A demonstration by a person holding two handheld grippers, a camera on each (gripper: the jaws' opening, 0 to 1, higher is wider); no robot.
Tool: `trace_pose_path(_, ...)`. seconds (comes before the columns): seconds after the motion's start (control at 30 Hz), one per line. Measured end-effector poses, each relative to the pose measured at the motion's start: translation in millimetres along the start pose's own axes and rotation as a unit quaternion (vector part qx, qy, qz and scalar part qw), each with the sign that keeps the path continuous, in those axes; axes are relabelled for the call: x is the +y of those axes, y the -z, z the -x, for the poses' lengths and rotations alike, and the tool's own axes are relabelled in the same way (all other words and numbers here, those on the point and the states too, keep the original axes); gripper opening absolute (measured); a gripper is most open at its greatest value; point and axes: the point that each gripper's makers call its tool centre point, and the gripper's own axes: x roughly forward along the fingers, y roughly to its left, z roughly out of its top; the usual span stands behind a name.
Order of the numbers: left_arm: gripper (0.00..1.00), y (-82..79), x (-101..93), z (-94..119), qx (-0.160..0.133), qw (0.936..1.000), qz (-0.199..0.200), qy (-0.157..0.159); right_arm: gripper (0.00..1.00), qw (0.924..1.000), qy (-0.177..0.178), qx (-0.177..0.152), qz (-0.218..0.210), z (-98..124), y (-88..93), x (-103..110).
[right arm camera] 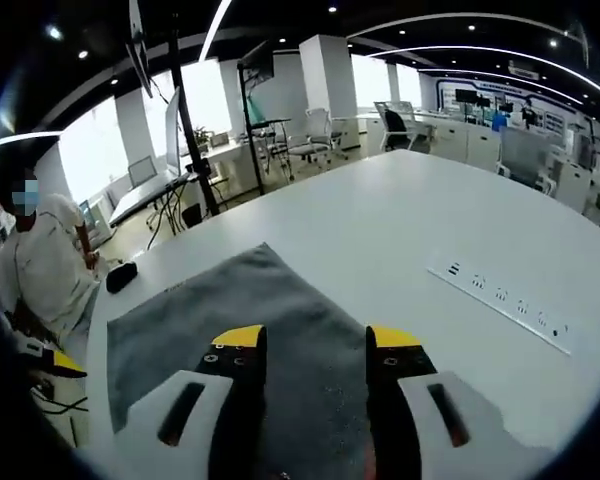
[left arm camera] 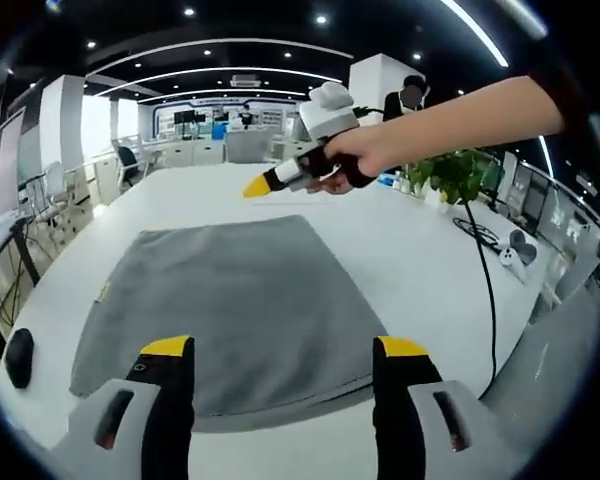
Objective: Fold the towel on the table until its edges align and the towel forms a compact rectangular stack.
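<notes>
A grey towel (left arm camera: 240, 300) lies spread flat on the white table (left arm camera: 410, 250), one layer, with its near edge just ahead of my left gripper (left arm camera: 283, 350). That gripper is open and holds nothing, its yellow-tipped jaws hanging over the towel's near edge. Above the towel's far edge a hand holds my right gripper (left arm camera: 258, 185) off the cloth. In the right gripper view the towel (right arm camera: 280, 300) runs beneath my right gripper (right arm camera: 317, 340), which is open and empty above the grey cloth.
A black mouse-like object (left arm camera: 18, 355) sits near the table edge beside the towel (right arm camera: 121, 275). A white power strip (right arm camera: 500, 290) lies on the table. A black cable (left arm camera: 485, 270) and a potted plant (left arm camera: 460, 175) stand at the right. A seated person (right arm camera: 40, 270) is beside the table.
</notes>
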Motion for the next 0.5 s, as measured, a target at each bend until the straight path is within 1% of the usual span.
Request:
trace_pose_path(0.1,0.76,-1.5,-9.4,-2,0.005,0.9998,-0.014,0.015,0.39,1.0,0.005,-0.001,-0.003,8,2.7,-5)
trace_pose_path(0.17,0.75,-2.0,-19.3,-4,0.012,0.9991,-0.025,0.032,0.39,1.0,0.009,0.0,-0.003,16,5.2,-6)
trace_pose_path(0.23,0.69,-2.3,-32.4,-6,0.02,0.998,-0.026,0.055,0.39,0.9999,0.015,0.001,-0.006,23,7.1,-10)
trace_pose_path(0.27,0.67,-3.3,-34.2,-7,0.019,0.998,-0.028,0.053,0.39,0.9998,0.018,0.001,-0.011,25,8.0,-17)
trace_pose_path(0.4,0.66,-6.0,-47.5,-12,0.025,0.9967,-0.04,0.067,0.39,0.9996,0.027,-0.001,-0.013,33,9.6,-31)
trace_pose_path(0.5,0.64,-5.7,-55.6,-16,0.037,0.9947,-0.053,0.081,0.39,0.9992,0.036,0.003,-0.019,36,14.2,-48)
